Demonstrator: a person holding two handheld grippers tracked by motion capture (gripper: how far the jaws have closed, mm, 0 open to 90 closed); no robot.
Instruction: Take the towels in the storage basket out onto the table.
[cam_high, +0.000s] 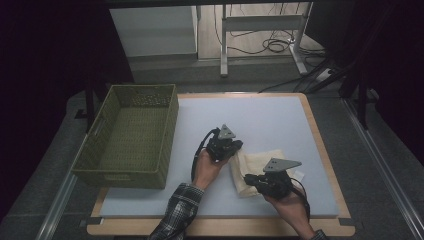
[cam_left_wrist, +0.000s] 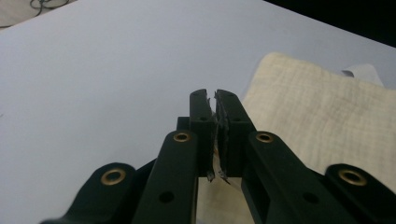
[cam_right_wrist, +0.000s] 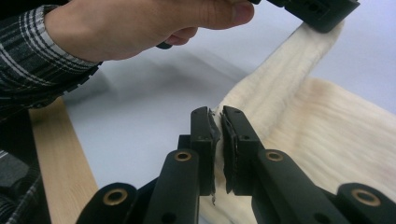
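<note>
Fingers of the left gripper (cam_left_wrist: 215, 100) are clenched on the edge of a cream cloth (cam_left_wrist: 322, 116), a sliver of its fabric pinched between the black pads in the left gripper view. From above, that gripper (cam_high: 235, 146) sits at the cloth's (cam_high: 252, 167) upper left corner, while the cloth itself lies folded on the pale blue mat (cam_high: 260, 120) of the bench (cam_high: 320, 145), right of centre and well apart from the olive woven basket (cam_high: 102, 175) at the bench's left side. A small white tag (cam_left_wrist: 359, 72) pokes out at the cloth's far edge; any writing on it is too small to read. Fingers of the right gripper (cam_right_wrist: 218, 114) are likewise clenched on the cloth's near edge (cam_right_wrist: 327, 135), with the person's left hand (cam_right_wrist: 140, 28) and plaid sleeve (cam_right_wrist: 42, 51) just beyond.
</note>
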